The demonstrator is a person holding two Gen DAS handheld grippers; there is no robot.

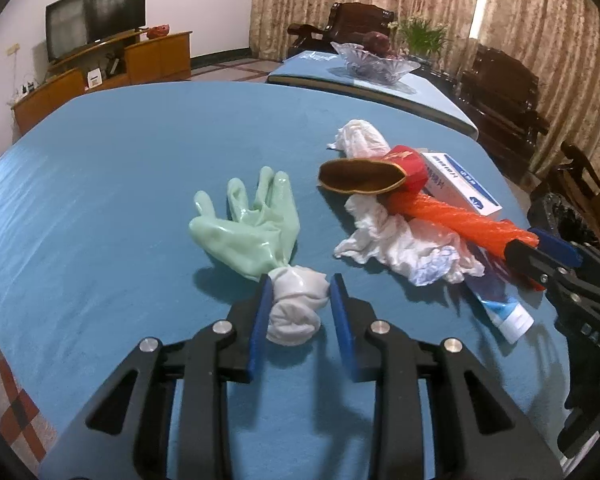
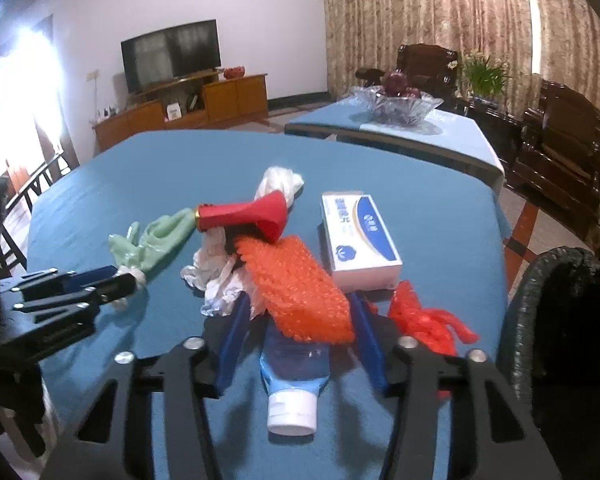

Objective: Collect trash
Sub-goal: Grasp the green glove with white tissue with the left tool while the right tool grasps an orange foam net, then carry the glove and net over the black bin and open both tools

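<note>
Your left gripper (image 1: 298, 304) sits low over the blue tabletop (image 1: 120, 184) with its jaws around the bunched white cuff of the pale green glove (image 1: 248, 228). The left pad touches the cuff; the right pad stands just clear of it, so the jaws are not yet clamped. The glove's fingers lie flat on the cloth, pointing away from you.

Your right gripper (image 2: 300, 328) straddles the near end of the orange bubble-wrap roll (image 2: 296, 288). The roll fills the space between the blue pads, but you cannot tell whether they press on it. Under the roll lies a blue tube with a white cap (image 2: 292, 388), cap toward the camera.

The rest of the trash is piled just beyond: crumpled white tissue (image 2: 216, 272), a red and gold paper cone (image 2: 252, 216) and a white plastic bag (image 2: 280, 180). A white and blue box (image 2: 360, 240) sits to the right of the pile, with a scrap of red plastic (image 2: 424, 320) in front of it. A dark woven basket (image 2: 540, 300) stands at the tabletop's right edge.
</note>
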